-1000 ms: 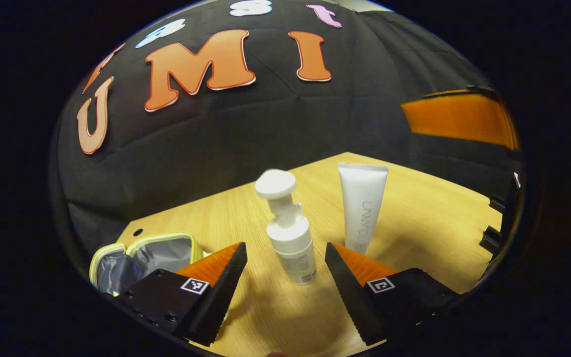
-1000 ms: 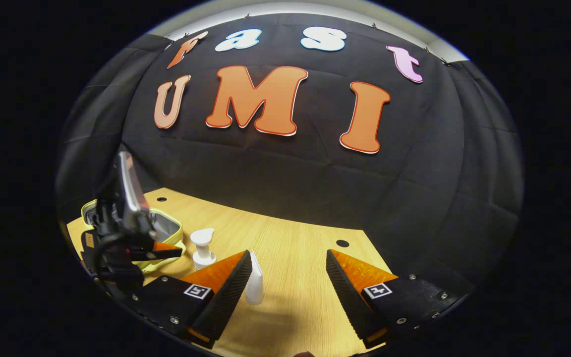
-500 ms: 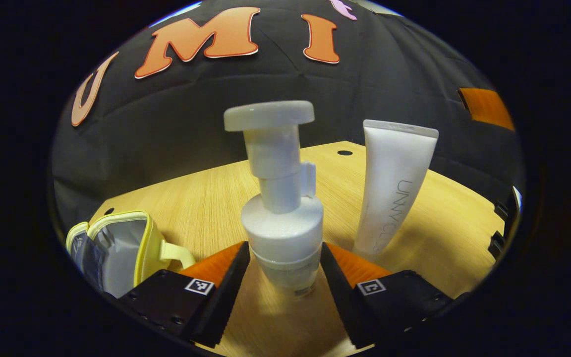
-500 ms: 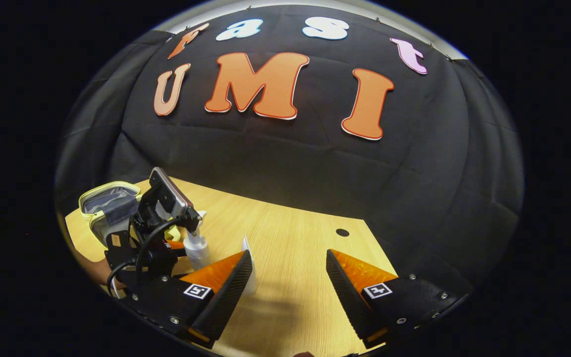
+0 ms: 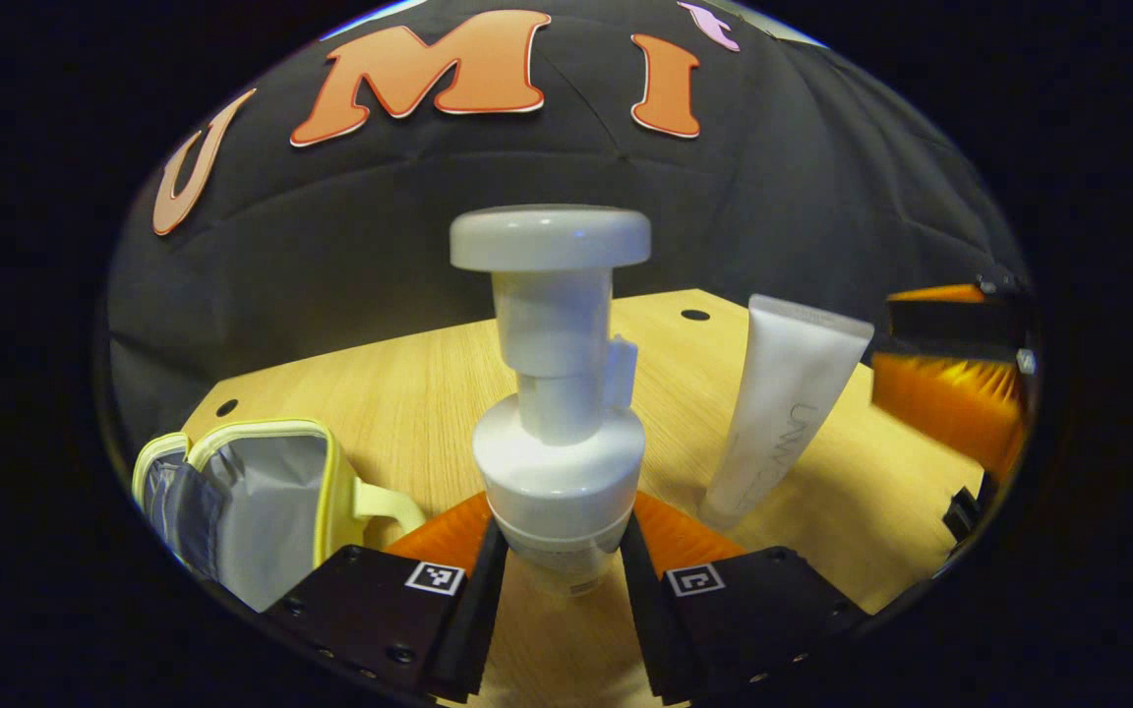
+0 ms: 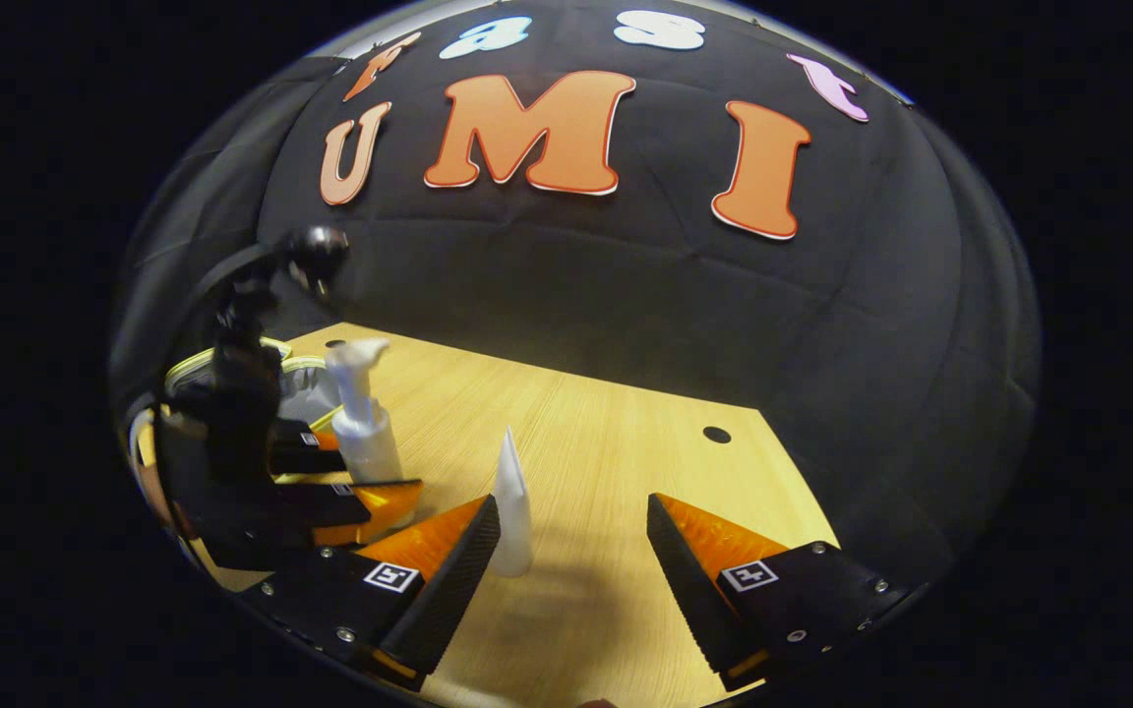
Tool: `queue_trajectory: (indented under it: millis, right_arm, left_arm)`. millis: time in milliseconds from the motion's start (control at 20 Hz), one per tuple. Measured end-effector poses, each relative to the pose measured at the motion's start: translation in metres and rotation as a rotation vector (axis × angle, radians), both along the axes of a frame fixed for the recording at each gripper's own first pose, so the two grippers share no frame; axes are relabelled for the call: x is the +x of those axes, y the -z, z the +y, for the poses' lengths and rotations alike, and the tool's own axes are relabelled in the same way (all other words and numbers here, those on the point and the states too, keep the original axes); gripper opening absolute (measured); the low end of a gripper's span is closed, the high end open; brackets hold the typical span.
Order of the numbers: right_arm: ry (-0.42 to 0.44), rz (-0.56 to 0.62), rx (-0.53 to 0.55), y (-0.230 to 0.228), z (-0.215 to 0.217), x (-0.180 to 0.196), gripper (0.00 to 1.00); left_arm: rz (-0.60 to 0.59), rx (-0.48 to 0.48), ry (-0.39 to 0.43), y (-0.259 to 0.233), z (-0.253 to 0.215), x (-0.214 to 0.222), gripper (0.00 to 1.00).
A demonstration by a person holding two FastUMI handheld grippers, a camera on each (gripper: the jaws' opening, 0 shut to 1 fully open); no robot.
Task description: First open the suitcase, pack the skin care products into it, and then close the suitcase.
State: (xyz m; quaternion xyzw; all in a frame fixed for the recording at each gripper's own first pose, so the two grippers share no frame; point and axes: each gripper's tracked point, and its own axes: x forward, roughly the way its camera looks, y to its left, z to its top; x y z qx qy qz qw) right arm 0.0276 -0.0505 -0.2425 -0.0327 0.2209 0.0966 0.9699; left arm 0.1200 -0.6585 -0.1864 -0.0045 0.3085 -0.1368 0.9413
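Your left gripper [image 5: 557, 580] pinches the pump bottle [image 5: 557, 442] low. Your right gripper [image 6: 571, 560] stays spread. A top-heavy bottle may tilt; 1 bump topples the tube [image 5: 788, 413].

The pump bottle [image 5: 557, 433] is white all over, with a slightly translucent lower body. At about three o'clock from it, the tube [image 5: 791, 408] is matte white with pale grey lettering down its side. At eight o'clock, the small case [image 5: 252, 501] has pale yellow edging and handle and a silvery grey lining. The tabletop [image 5: 409, 393] is light, honey-coloured wood with fine straight grain and small dark round holes.
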Motion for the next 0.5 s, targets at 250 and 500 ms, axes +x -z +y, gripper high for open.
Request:
queue_trajectory:
  millis: [250, 500]
  right_arm:
    - [-0.061, 0.057, 0.005, 0.034, 0.017, 0.004, 0.96]
    - [-0.122, 0.124, 0.015, 0.067, 0.036, 0.012, 0.94]
  left_arm:
    - [-0.059, 0.010, -0.045, -0.054, 0.026, 0.000, 0.60]
    - [-0.100, 0.036, -0.104, -0.105, 0.065, -0.009, 0.60]
